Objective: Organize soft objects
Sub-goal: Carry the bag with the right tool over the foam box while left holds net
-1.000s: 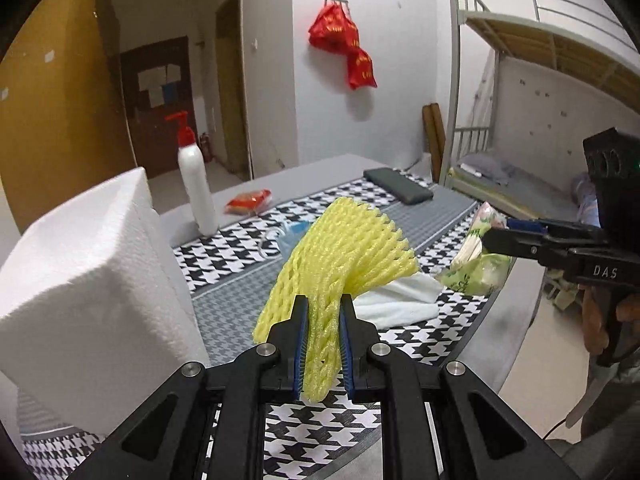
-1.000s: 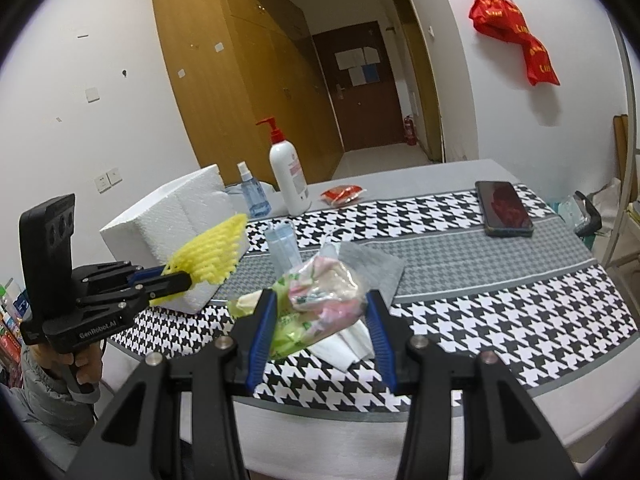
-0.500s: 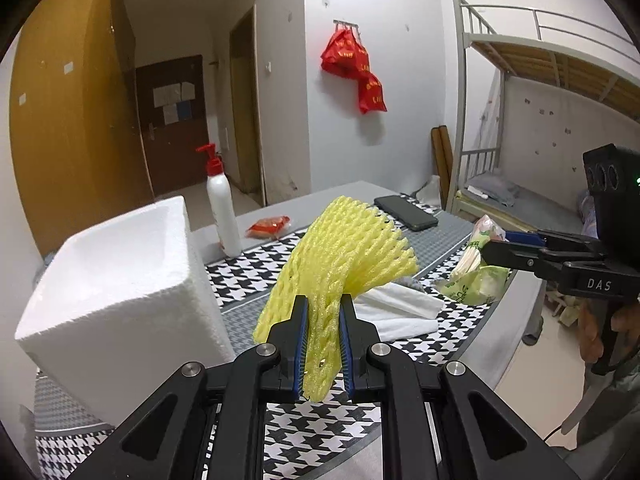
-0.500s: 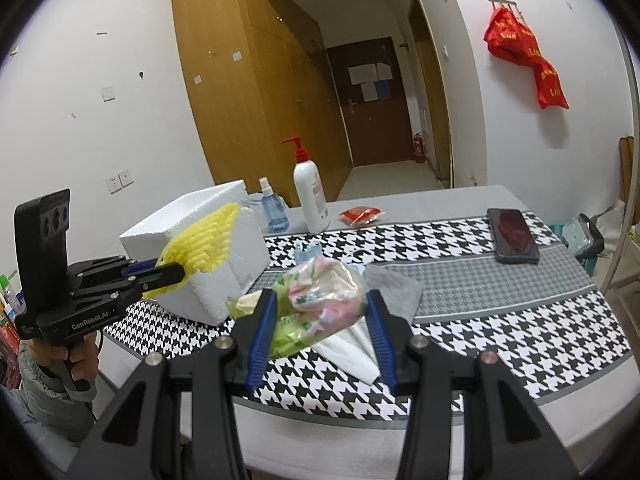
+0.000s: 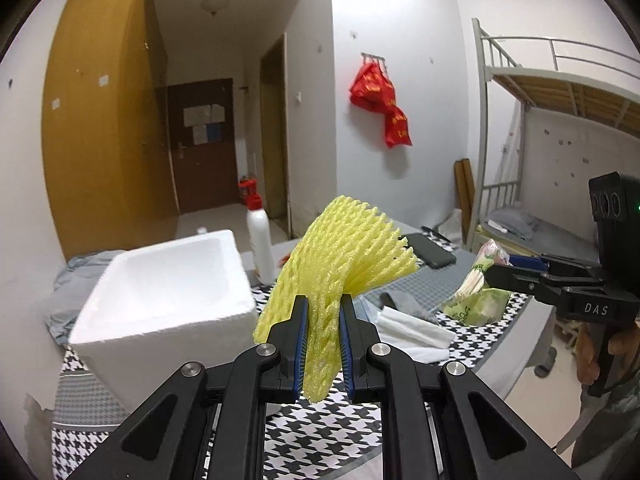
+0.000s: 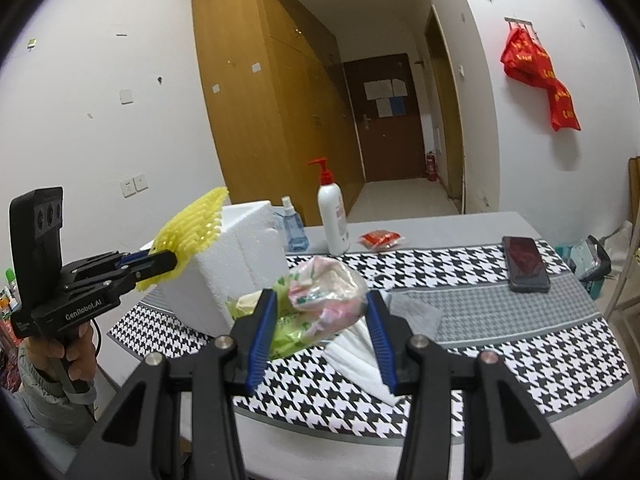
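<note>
My left gripper (image 5: pixel 323 320) is shut on a yellow foam net sleeve (image 5: pixel 344 248) and holds it in the air, just right of the open white foam box (image 5: pixel 168 292). In the right wrist view the left gripper (image 6: pixel 164 258) and the sleeve (image 6: pixel 192 224) hang by the box's (image 6: pixel 240 256) near corner. My right gripper (image 6: pixel 318 320) is shut on a crinkly green and pink plastic packet (image 6: pixel 316 300), held above the table; it also shows in the left wrist view (image 5: pixel 486 280). White folded tissues (image 6: pixel 360 356) and a grey cloth (image 6: pixel 412 312) lie on the houndstooth tablecloth (image 6: pixel 520 344).
A white pump bottle (image 6: pixel 332 216), a small blue spray bottle (image 6: pixel 294 230), a red packet (image 6: pixel 380 238) and a black phone (image 6: pixel 524 264) sit toward the table's back and right. A bunk bed (image 5: pixel 560 160) stands beyond the table's right side.
Both grippers have risen, keeping their loads. The left gripper with the yellow sleeve now sits higher than the foam box, so the box's open inside shows.
</note>
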`<state>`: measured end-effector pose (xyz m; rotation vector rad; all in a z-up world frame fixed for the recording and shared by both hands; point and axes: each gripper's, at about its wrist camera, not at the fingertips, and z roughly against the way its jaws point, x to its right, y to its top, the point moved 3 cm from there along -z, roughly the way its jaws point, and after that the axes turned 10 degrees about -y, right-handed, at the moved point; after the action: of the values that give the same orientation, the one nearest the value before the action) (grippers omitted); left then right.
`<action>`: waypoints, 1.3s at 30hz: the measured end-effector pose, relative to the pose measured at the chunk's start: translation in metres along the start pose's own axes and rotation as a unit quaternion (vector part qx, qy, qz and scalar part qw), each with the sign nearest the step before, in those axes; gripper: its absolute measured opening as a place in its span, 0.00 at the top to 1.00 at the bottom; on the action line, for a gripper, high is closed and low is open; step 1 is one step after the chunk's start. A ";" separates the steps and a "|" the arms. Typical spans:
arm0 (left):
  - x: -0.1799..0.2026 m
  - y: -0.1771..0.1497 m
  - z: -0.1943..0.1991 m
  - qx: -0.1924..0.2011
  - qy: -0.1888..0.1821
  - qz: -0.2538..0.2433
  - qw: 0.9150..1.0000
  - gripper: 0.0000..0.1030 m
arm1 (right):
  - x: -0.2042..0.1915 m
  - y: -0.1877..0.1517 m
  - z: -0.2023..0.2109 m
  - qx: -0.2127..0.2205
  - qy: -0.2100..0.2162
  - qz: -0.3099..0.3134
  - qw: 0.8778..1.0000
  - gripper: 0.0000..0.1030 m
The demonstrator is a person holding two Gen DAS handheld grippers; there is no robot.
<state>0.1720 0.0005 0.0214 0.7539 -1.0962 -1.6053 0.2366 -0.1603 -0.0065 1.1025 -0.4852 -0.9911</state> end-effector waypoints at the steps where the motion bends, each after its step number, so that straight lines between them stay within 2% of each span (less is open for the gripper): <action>1: -0.001 0.000 0.003 0.004 0.005 0.001 1.000 0.85 | -0.002 0.001 0.000 0.002 0.001 0.002 1.000 0.52; 14: -0.016 0.003 0.029 0.040 0.053 0.010 0.998 0.85 | -0.027 0.020 -0.009 0.016 0.027 0.020 0.999 0.52; 22: -0.034 -0.003 0.042 0.043 0.086 0.023 0.995 0.85 | -0.045 0.031 -0.023 0.018 0.045 0.032 0.998 0.52; 39: -0.070 -0.017 0.079 0.049 0.169 0.059 0.983 0.85 | -0.098 0.056 -0.060 0.014 0.093 0.060 0.994 0.52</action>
<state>0.1171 0.0920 0.0339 0.9677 -0.9570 -1.2748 0.2562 -0.0397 0.0326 1.1658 -0.4097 -0.7703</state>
